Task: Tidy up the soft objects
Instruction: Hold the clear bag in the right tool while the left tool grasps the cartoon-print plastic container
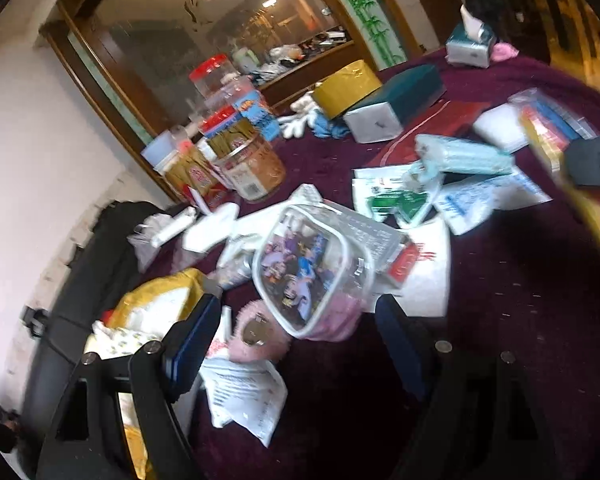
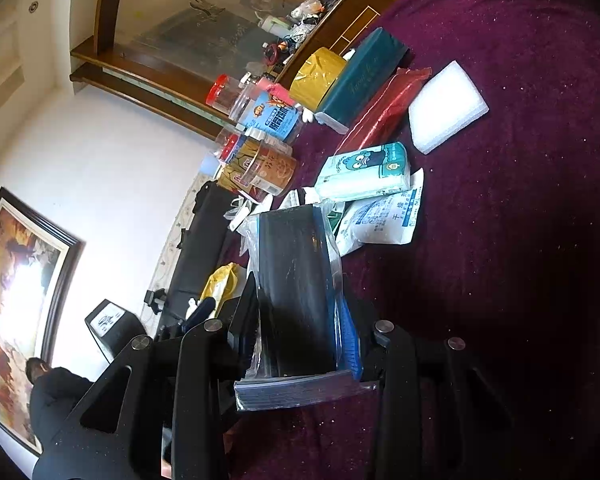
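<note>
In the left wrist view my left gripper (image 1: pixel 296 306) stands open over the dark red tablecloth (image 1: pixel 500 280). Between its blue-padded fingers lies a pink fluffy thing (image 1: pixel 256 338), partly under a clear pouch with a cartoon print (image 1: pixel 312 268). The pads touch neither of them. In the right wrist view my right gripper (image 2: pixel 302 300) is shut on a clear zip bag with dark contents (image 2: pixel 296 280), held just above the cloth. A pale green tissue pack with a bear print (image 2: pixel 364 172) and a white sachet (image 2: pixel 380 220) lie just beyond the bag.
Plastic jars (image 1: pixel 236 152) crowd the table's far left edge. A yellow tape roll (image 2: pixel 318 76), a teal box (image 2: pixel 360 76), a red bag (image 2: pixel 384 112) and a white foam block (image 2: pixel 448 106) lie further back. A yellow bag (image 1: pixel 160 304) and a white packet (image 1: pixel 248 396) lie near the left gripper.
</note>
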Demonstrator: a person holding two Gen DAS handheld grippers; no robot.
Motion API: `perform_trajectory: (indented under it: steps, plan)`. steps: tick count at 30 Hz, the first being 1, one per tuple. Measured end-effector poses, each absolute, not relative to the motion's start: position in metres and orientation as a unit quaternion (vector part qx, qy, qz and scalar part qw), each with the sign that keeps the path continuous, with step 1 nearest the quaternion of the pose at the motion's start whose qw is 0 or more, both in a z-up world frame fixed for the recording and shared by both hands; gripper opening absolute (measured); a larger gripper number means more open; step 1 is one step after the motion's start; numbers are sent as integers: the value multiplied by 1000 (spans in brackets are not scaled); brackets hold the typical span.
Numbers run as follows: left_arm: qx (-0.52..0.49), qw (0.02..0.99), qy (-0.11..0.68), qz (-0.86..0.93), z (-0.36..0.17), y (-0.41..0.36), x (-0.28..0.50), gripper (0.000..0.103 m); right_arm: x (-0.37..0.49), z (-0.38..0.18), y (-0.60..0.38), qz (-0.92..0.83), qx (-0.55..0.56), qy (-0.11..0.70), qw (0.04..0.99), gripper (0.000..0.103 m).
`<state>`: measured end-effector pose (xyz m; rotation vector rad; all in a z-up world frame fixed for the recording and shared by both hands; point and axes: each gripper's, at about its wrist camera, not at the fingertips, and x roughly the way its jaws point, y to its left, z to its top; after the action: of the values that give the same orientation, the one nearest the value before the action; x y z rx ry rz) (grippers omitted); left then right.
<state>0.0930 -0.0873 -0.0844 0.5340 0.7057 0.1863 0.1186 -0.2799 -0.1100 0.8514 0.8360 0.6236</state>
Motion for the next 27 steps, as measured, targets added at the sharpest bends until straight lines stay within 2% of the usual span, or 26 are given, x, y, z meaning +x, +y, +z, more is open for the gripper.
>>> perform_trajectory:
  steps: [6,11,13,14,16,17,20,27]
  plan:
    - [256,876,393,111,-105,-76,126,81,118,-110,-282,289,400,384,780,35]
    - [209,891,392,93,-99,-64,138,80,119,-112,-282,284,399,387,781,35]
    - [157,905,390,68,-95,-51,141,71,119,-112,-281,284,398,388,781,35]
    - [121,908,397,58,-95,-41,144,63,118,-111,-280,284,397,387,783,35]
    - [68,909,408,52,-97,-24,147,40,118,-111,-279,282,393,386,785,35]
    - [41,908,414,46,-97,-15,148,36,118,-111,-278,280,391,388,786,35]
    - [19,916,398,37,-90,-10,138,30,120,-112,-278,274,388,393,787,35]
    - [-18,926,377,-6,-69,1,108,31,119,-112,-276,264,375,395,796,35]
